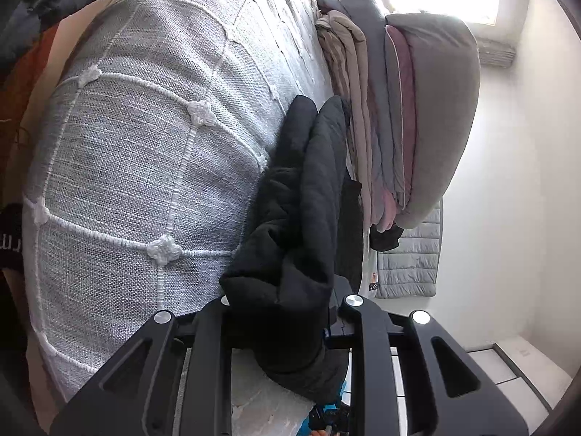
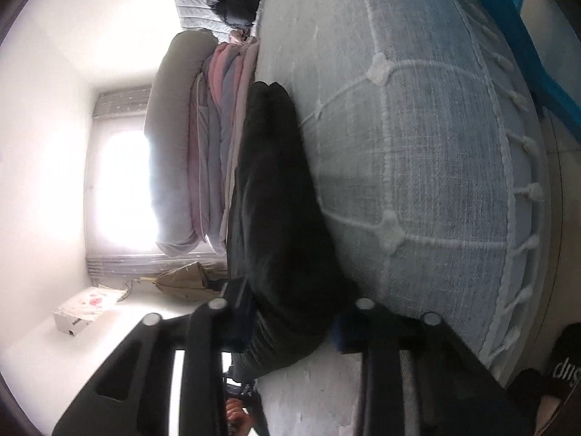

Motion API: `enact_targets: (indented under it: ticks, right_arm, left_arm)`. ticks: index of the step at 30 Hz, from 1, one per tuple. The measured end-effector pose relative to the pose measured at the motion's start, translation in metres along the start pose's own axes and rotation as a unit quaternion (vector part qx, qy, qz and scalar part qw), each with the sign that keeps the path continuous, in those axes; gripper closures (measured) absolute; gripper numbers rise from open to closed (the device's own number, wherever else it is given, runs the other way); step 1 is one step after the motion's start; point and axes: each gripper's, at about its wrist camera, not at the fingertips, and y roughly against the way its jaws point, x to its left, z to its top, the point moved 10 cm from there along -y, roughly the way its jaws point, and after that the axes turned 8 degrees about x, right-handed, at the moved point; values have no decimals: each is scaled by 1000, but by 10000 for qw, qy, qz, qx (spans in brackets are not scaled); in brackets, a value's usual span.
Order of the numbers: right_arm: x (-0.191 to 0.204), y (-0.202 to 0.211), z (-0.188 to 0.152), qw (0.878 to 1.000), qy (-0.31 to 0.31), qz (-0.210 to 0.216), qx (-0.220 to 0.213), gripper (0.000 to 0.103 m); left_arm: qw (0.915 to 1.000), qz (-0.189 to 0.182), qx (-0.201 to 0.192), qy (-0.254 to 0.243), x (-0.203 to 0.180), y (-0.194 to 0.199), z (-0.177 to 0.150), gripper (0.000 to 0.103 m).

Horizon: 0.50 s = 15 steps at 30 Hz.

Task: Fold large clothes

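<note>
Black padded jacket point(image 1: 290, 218) lies bunched in a long roll on the bed point(image 1: 145, 163), stretched between the two tools near the stack of folded bedding point(image 1: 406, 116) at the bed's far edge. Left tool point(image 1: 287, 312) is pinching one end of the jacket, the dark fabric bulging out between its fingers; right tool point(image 2: 290, 312) has the other end gathered between its fingers, though blur and the cloth itself hide how tightly they are pressed. Judging from this, the main risk is the thick, slippery padding sliding out of one grip when the garment is lifted or swung over, which would let the fold collapse unevenly. A second risk is the jacket brushing the folded bedding and dragging the pile askew, since the two look to be touching or just beside each other. The bed carries a pale grey woven cover with raised white cord lines and small knotted tufts, soft enough to snag or ruck. Around it is a white-walled room with a bright window point(image 2: 123, 189) and a quilted grey garment point(image 1: 410, 254) hanging off the bed's edge.
</note>
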Motion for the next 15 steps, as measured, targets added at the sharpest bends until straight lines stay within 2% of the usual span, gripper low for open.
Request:
enact_targets:
  ticks: [4, 7, 11, 14, 15]
  right_arm:
    - [27, 8, -8, 9994, 253, 201, -99, 82]
    - [59, 14, -21, 9979, 531, 360, -17, 83]
    - [82, 34, -48, 9961, 727, 476, 140, 83]
    - [74, 50, -71, 9963, 753, 308, 289, 83]
    - [61, 55, -81, 9967, 694, 78, 411, 82]
  left_arm:
    - [10000, 3, -48, -85, -9, 5, -1, 83]
    - [9996, -30, -94, -261, -26, 16, -2, 83]
    - [9990, -76, -92, -436, -41, 42, -11, 83]
    - [9988, -93, -58, -467, -39, 63, -25, 83]
    - [9988, -83, -49, -484, -33, 72, -33, 83]
